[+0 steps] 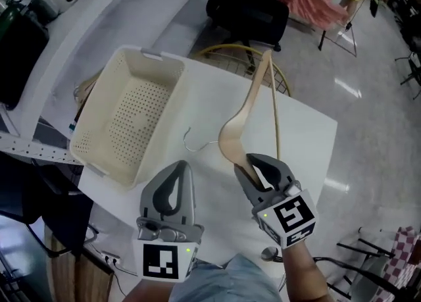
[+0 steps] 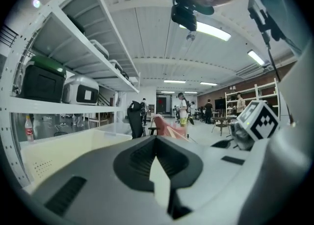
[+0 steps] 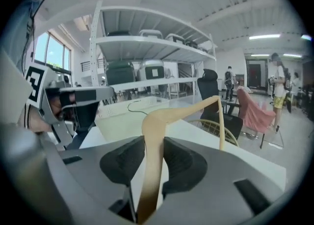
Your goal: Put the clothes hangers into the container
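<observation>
Head view: right gripper (image 1: 255, 168) clamps the hanger (image 1: 241, 128), long axis toward 12 o'clock. Container (image 1: 162, 62) lies at 10 o'clock. Left gripper (image 1: 178, 168), jaws together and empty, sits nearer it.

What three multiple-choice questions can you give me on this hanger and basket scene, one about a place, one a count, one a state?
1. In the head view, where does the cream basket sit relative to the wooden hanger?
A. Right of it
B. Left of it
C. Directly beneath it

2. How many hangers lie inside the basket?
A. Two
B. One
C. None

3. What is the right hand-held gripper doing?
A. Shut on the hanger
B. Open and empty
C. Shut on the basket's rim

Answers:
1. B, the hanger's hook points left toward the basket.
2. C, the basket's perforated floor is bare.
3. A, the right gripper view shows both jaws pressed against the hanger's wooden arm.
</observation>
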Available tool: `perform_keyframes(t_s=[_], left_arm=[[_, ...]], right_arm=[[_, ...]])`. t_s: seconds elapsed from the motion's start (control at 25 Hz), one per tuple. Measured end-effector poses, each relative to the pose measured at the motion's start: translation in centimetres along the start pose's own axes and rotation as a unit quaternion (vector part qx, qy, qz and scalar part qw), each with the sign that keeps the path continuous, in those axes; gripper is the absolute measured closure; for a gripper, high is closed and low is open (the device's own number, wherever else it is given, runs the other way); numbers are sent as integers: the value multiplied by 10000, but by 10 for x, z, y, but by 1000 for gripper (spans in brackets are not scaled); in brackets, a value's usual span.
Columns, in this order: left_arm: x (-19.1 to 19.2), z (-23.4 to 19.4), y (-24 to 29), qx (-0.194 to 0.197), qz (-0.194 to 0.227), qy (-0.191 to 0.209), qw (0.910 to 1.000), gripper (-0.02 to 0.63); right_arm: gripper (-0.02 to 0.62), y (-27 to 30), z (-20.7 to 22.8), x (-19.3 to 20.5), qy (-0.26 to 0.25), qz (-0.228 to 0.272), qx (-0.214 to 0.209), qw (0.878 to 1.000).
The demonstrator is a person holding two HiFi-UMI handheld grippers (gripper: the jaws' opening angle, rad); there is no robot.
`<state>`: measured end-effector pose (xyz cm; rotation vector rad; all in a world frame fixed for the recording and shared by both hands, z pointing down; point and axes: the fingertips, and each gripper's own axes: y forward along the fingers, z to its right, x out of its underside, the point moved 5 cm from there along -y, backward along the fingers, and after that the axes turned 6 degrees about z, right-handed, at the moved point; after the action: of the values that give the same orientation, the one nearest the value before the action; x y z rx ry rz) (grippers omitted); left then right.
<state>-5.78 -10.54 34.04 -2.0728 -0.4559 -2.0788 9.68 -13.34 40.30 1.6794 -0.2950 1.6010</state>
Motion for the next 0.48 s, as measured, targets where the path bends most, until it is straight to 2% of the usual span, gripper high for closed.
perform_keyframes(t_s=[0.12,0.32,0.48], left_arm=[[-25,13,-20,-20,221,153,9996,594],[-71,31,-44,-134,899,384,9951,595],[-96,53,-73,-224,1164,395,9922,594]], right_arm=[[466,-30,-15,-31,70,378,-49,9992],[466,-75,-32,-96,-385,1198,-83,9920],[466,-115,-51,-120,-408,1530,-183,9872]])
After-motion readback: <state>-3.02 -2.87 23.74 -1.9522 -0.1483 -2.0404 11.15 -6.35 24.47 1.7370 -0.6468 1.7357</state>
